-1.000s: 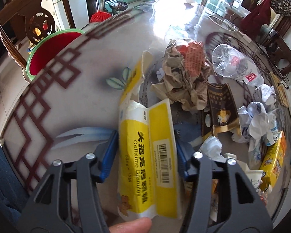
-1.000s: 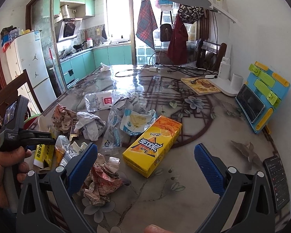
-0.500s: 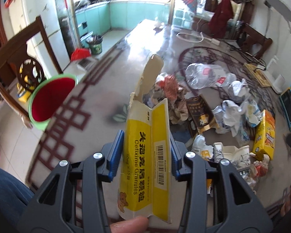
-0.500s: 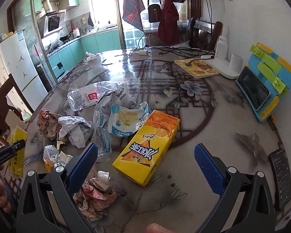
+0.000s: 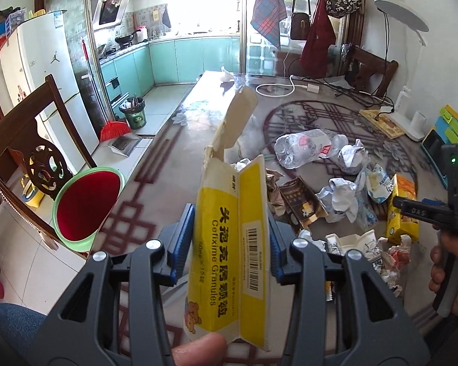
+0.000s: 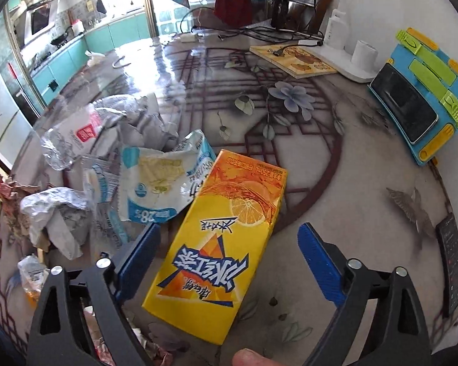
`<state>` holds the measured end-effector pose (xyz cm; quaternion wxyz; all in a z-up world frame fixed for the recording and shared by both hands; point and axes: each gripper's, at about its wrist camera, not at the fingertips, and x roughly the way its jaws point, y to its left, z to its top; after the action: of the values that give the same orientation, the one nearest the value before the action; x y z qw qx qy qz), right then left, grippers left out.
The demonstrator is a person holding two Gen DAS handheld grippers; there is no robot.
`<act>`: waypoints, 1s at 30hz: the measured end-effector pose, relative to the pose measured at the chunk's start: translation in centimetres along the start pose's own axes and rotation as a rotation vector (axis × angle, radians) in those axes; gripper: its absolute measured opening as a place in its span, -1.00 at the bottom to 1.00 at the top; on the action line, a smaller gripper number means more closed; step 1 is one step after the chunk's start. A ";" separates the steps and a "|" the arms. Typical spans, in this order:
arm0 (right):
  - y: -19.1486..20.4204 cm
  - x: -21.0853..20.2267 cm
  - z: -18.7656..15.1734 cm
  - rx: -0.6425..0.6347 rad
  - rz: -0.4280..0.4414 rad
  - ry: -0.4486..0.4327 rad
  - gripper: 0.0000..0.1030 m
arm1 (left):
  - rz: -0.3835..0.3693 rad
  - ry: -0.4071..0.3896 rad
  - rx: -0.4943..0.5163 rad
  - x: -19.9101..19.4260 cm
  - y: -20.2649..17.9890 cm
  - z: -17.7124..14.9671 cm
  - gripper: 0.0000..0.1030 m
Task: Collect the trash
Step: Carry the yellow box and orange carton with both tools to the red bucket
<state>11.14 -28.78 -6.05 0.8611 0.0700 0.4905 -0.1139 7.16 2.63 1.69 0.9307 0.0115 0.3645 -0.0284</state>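
My left gripper (image 5: 230, 238) is shut on a yellow-and-white medicine box (image 5: 229, 244), held above the table with its torn flap pointing up. A red bin with a green rim (image 5: 87, 204) stands on the floor to the left, beside the table edge. My right gripper (image 6: 229, 250) hangs over a yellow-orange juice carton (image 6: 219, 238) lying flat on the table. Its jaws are closing, with the carton between them and gaps on both sides. The right gripper's body (image 5: 455, 201) also shows at the right edge of the left wrist view.
Crumpled paper (image 6: 55, 213), a blue-white wrapper (image 6: 161, 183), a crushed plastic bottle (image 5: 305, 149) and a dark packet (image 5: 302, 204) litter the table. A tablet in a blue stand (image 6: 412, 109), a remote (image 6: 450, 256) and a book (image 6: 293, 61) lie right. A wooden chair (image 5: 30, 140) stands left.
The left gripper closed on the medicine box and lifted it off the table. The right gripper moved forward and down over the juice carton, and its jaws narrowed.
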 end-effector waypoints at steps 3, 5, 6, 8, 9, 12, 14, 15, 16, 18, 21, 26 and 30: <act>-0.1 0.5 -0.3 -0.003 0.001 0.014 0.49 | -0.031 0.004 -0.030 0.1 0.8 -0.1 -0.19; 0.2 0.7 -0.4 -0.013 -0.004 0.019 0.36 | -0.046 0.013 -0.052 0.2 1.2 -0.1 -0.19; 0.2 0.8 -0.4 -0.014 -0.004 0.019 0.34 | -0.051 0.018 -0.063 0.3 1.4 -0.1 -0.19; 0.2 0.7 -0.6 -0.017 -0.004 0.013 0.33 | -0.061 0.022 -0.074 0.4 1.7 -0.1 -0.19; 0.3 0.8 -0.5 -0.018 -0.003 0.012 0.32 | -0.064 0.021 -0.075 0.4 1.7 -0.1 -0.19; 0.3 0.7 -0.6 -0.024 0.000 0.007 0.25 | -0.071 0.021 -0.075 0.4 1.8 -0.2 -0.20; 0.4 0.4 -0.7 -0.035 0.001 0.002 0.19 | -0.073 0.014 -0.070 0.2 1.8 -0.1 -0.20; 0.5 0.1 -0.8 -0.041 0.003 -0.003 0.18 | -0.076 0.013 -0.071 0.1 1.8 -0.1 -0.20; 0.6 -0.3 -0.7 -0.051 0.003 -0.013 0.17 | -0.076 0.011 -0.070 0.0 1.8 0.0 -0.21; 1.0 -1.5 -0.8 -0.079 0.004 -0.047 0.16 | -0.076 0.004 -0.070 -0.2 1.9 0.2 -0.21; 1.8 -4.0 -0.6 -0.124 0.014 -0.104 0.15 | -0.074 -0.008 -0.072 -0.7 2.3 0.6 -0.21; 4.3 -8.8 -0.1 -0.195 0.057 -0.211 0.14 | -0.058 -0.041 -0.077 -1.9 3.6 1.7 -0.21; 8.2 -12.3 0.5 -0.268 0.130 -0.282 0.14 | -0.021 -0.082 -0.101 -3.0 6.1 3.5 -0.21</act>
<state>7.67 -19.38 4.89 0.9284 -0.0305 0.3704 -0.0003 7.68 8.73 6.26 0.9440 -0.0403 0.3270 -0.0200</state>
